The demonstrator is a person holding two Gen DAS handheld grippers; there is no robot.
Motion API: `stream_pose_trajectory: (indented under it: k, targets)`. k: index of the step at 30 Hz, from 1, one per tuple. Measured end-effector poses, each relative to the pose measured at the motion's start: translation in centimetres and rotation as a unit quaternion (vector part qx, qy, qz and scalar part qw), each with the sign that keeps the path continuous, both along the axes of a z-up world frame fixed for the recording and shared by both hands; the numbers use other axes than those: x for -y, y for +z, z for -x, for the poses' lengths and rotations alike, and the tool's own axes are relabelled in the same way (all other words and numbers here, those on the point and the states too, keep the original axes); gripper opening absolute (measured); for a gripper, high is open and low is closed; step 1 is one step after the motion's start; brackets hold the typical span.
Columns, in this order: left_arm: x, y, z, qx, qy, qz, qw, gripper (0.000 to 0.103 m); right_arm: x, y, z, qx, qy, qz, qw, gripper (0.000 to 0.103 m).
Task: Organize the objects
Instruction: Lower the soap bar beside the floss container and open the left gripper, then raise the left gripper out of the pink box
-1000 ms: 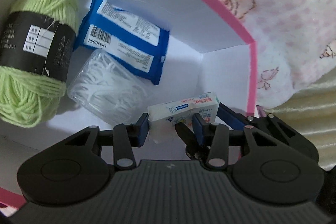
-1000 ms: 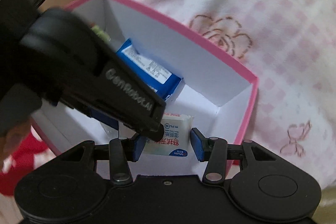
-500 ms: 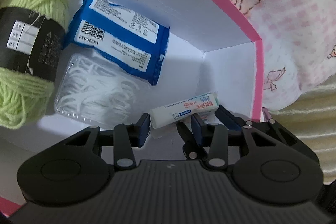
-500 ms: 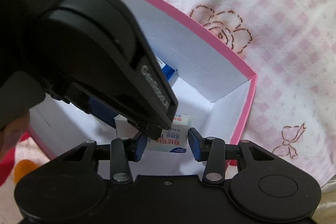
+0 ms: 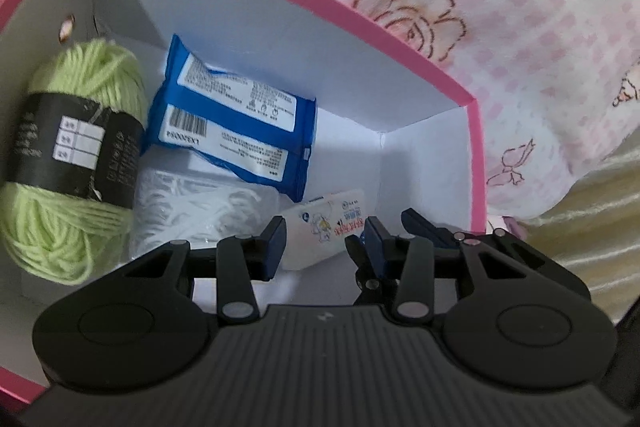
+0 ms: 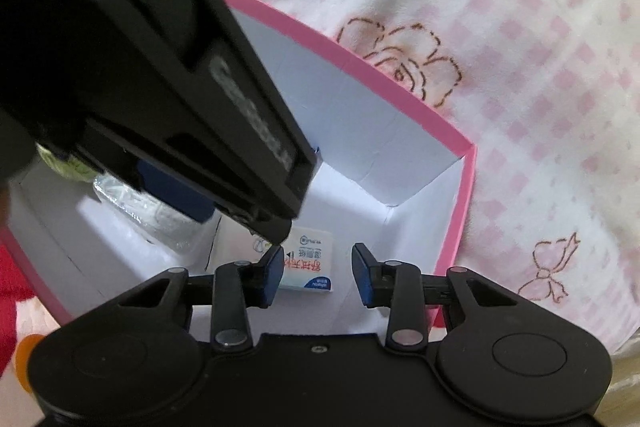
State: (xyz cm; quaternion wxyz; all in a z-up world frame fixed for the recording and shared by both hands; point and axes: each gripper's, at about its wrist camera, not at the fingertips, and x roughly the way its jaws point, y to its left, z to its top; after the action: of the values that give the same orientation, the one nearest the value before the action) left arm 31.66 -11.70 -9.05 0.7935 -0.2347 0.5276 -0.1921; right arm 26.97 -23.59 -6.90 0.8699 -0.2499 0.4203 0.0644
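The small white packet [image 5: 326, 227] is seen lying on the floor of the pink-rimmed box [image 5: 474, 163], near its right corner, just past the tips of both tools. The left gripper [image 5: 326, 243] is held with its jaws apart on either side of the packet; whether a pad touches it is hard to tell from this blurred view. The right gripper [image 6: 318, 269] is spread wide and grips nothing, the packet [image 6: 310, 269] lying beyond its left pad. The placing is judged to be done. Already stowed beside it are a blue wipes pack [image 5: 236, 125], a clear bag of white pieces [image 5: 200, 211] and a green yarn ball [image 5: 68, 163]. Withdrawal is all that appears left here; the box wall and the crowded left tool are what could be caught. A pink checked blanket [image 6: 520, 67] lies outside.
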Motion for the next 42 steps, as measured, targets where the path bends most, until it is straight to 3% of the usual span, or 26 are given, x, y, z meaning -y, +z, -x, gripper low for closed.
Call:
stream_pose_trajectory:
  k: [4,9,13,14,16,24,31,42]
  targets:
    - [0.0,1.0,0.5,0.023,-0.017,-0.015,0.9995,0.041,0.1,-0.1,0.7,0.012,0.001,0.004,1.000,0.040]
    - [-0.7,2.3,2.2,0.032,-0.041,-0.027,0.9983,0.041,1.6,2.6,3.3,0.015,-0.003,-0.082,0.997,0.040]
    - [-1.7,4.1,3.9,0.054,-0.056,-0.040,0.9961,0.041,1.6,5.3,5.5,0.020,0.012,-0.116,0.993,0.043]
    - [-2.1,4.6,4.4,0.059,-0.059,-0.042,0.9957,0.041,0.6,6.2,7.8,0.024,0.013,-0.125,0.992,0.044]
    - [-3.1,5.7,5.5,0.062,-0.059,-0.040,0.9955,0.041,0.4,8.0,7.7,0.025,0.013,-0.136,0.990,0.044]
    - [-4.2,9.6,10.3,0.102,-0.085,-0.066,0.9889,0.057,0.6,10.7,10.6,0.035,0.029,-0.160,0.986,0.045]
    - [-5.6,11.2,13.2,0.096,-0.102,-0.079,0.9869,0.061,-0.7,12.9,14.9,0.041,0.032,-0.183,0.982,0.050]
    - [-7.1,13.6,16.6,0.089,-0.140,-0.087,0.9822,0.062,-0.5,14.8,17.2,0.025,0.005,-0.206,0.978,0.056]
